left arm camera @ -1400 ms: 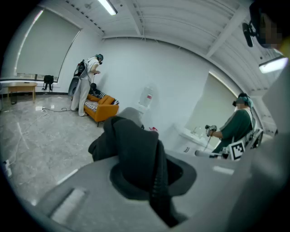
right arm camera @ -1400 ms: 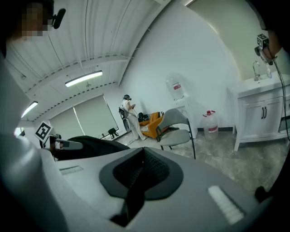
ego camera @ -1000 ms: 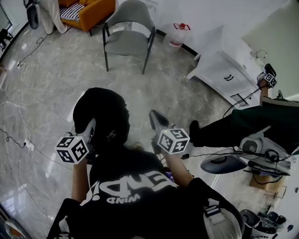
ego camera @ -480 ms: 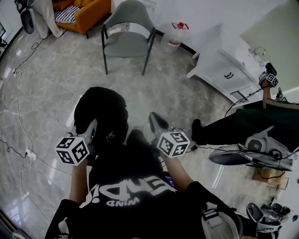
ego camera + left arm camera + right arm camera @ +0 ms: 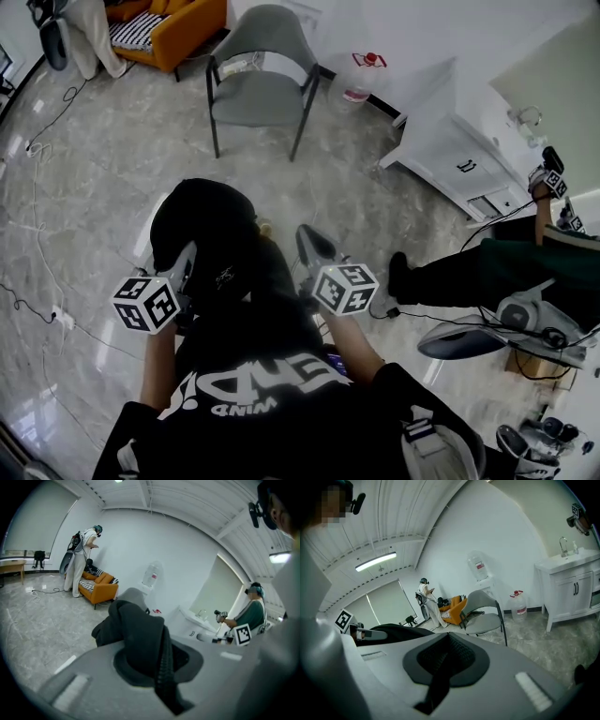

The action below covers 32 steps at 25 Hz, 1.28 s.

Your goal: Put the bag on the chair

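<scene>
So the black bag [image 5: 208, 234] is seen out front in the head view, pinched by the left gripper [image 5: 185, 261]. It's well apart from the grey chair [image 5: 259, 82], which is parked up at 12 o'clock across a stretch of shiny floor [image 5: 103, 187]. The grip itself is only really shown in the left gripper view: the jaws are clamped narrow on a fold of the bag's black fabric, which is bunched up over them and blocks most of the chair. The right gripper [image 5: 449, 638] is best read from its own view, with the jaws drawn together, though whether any strap is caught there can't be told. The chair is given in full in that view, with a water jug [image 5: 519, 605] near it at 3 o'clock and a white cabinet [image 5: 572, 588] further right. An orange sofa [image 5: 178, 23] is caught at 11 o'clock in the head view.
</scene>
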### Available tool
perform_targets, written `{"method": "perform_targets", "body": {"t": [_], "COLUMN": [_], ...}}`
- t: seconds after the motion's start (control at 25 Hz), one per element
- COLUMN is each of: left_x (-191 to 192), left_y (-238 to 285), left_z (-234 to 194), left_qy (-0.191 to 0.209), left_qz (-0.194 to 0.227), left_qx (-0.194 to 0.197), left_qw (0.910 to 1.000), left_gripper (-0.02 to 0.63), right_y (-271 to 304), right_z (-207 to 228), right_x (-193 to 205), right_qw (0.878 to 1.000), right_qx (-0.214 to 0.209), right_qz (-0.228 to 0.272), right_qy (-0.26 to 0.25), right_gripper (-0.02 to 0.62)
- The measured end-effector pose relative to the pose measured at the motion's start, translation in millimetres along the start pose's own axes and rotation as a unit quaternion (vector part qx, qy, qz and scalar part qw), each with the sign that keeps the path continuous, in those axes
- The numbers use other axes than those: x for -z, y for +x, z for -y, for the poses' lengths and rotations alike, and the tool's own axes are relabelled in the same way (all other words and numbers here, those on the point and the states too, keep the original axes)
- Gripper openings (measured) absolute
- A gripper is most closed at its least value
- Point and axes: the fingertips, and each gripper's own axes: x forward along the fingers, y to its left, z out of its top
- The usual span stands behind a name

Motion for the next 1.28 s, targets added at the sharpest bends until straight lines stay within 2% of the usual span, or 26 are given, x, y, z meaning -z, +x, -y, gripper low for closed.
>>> {"method": "perform_targets", "body": {"t": [0.28,0.56,0.88,1.08,1.28], "left_x": [-37.6,-89.5,-163.8,-199.1,-237.8], "left_y": [51.1,114.1,182.1,224.2,256.9], "left_z": [-22.1,-37.8,-50.5,-66.9,-70.2], "left_qy": [-0.007,-0.012,-0.027,-0.041,-0.033], "left_qz": [-0.005,-0.016,0.008,0.029,0.048], "left_qx": [0.005,0.003,-0.014,-0.030,-0.038], "left_qw": [1.0000,0.9998,0.9995,0.9983,0.9976], "left_gripper": [0.033,0.033,0.034,0.032,0.034], "right_y": [58.1,115.5,181.5,222.0,246.9], "right_z": [19.5,53.0,95.0,120.3,143.7], "right_x": [-37.3,-93.3,-167.1,-196.1,-226.5], "right_qw": [1.000,1.000,1.000,0.999,0.999], "right_qx": [-0.010,-0.012,-0.027,-0.043,-0.050], "right_qz": [0.004,0.004,-0.004,-0.009,-0.002], "right_qy": [0.003,0.009,0.000,-0.004,-0.002], "right_gripper": [0.000,0.000,0.000,0.000,0.000]}}
